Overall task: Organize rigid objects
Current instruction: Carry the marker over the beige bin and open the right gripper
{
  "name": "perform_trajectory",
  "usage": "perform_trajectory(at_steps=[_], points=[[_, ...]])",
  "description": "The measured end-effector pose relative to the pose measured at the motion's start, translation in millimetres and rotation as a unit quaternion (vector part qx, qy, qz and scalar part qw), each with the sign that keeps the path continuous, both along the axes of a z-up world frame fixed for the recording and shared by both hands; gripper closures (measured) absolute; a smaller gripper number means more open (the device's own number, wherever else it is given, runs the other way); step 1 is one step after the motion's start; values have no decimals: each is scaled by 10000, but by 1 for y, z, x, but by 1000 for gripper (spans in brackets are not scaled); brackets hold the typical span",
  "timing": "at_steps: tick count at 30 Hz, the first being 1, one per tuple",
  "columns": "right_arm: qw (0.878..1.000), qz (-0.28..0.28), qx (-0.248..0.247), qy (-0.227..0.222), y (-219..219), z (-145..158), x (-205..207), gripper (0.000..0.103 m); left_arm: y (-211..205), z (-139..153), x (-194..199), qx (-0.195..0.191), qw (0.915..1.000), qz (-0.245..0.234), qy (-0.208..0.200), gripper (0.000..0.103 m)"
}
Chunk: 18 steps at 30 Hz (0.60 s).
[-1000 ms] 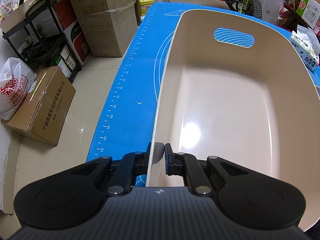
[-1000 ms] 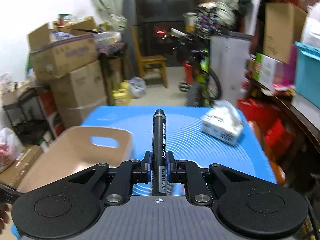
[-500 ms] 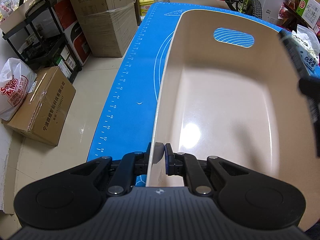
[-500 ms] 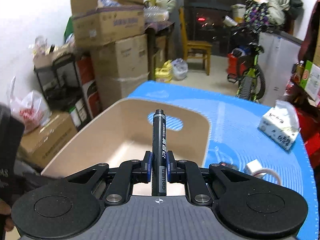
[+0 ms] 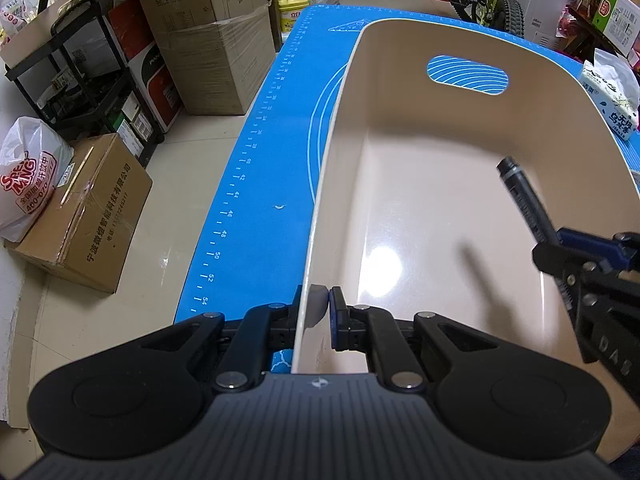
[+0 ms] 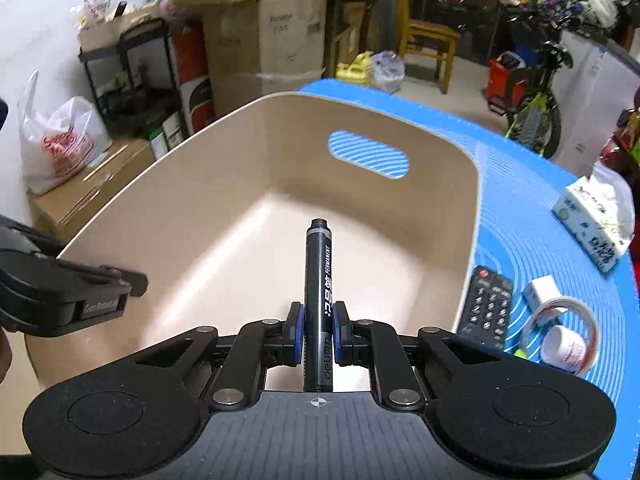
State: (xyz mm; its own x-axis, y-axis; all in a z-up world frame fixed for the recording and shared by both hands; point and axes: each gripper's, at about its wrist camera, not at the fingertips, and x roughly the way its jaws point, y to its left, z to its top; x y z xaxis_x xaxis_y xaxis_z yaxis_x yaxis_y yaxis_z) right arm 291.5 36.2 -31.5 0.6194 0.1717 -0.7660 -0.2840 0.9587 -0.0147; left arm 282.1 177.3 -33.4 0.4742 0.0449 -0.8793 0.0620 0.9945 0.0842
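Cardboard boxes and a bicycle crowd the room around a table covered by a blue ruled mat. Over the hollow of the beige plastic bin with a handle cut-out on that mat, the right gripper clamps a black permanent marker pointing down into it, while the left gripper is clenched on the bin's near rim. Just right of the bin lie a black remote control, a small white box, tape rolls and, farther off, a tissue pack.
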Motion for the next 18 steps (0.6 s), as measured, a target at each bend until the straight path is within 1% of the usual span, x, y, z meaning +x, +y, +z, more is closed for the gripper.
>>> perform_trajectory(at_steps=[5,7,8,10,12,13,14,16,18], points=[[9999,87,-119,85,5,-4,-1,78,0,1,0,4,10000,-7,-6,91],[9999,55,-54,99,3,-3,-1,77,0,1,0,3,10000,-3,-4,91],[9999,23,30,103,2,-2,-1,70,-1,1,0,5,10000,-6,-6,91],[9997,-17,230,118,-3,0,0,67,0,1,0,9,10000,-8,-9,91],[9995,-22,289,106,-7,3,0,63,0,1,0,8,10000,-6,-6,91],[9995,-16,312,74,-7,5,-1,58,0,1,0,8,10000,-3,-4,91],[9995,-11,329,25,-8,8,-2,48,0,1,0,9,10000,1,1,91],[9993,-71,344,-142,-10,15,-6,37,0,1,0,3,10000,2,-1,91],[9987,-104,429,-244,-15,21,-8,36,0,1,0,11,10000,-2,-2,91]])
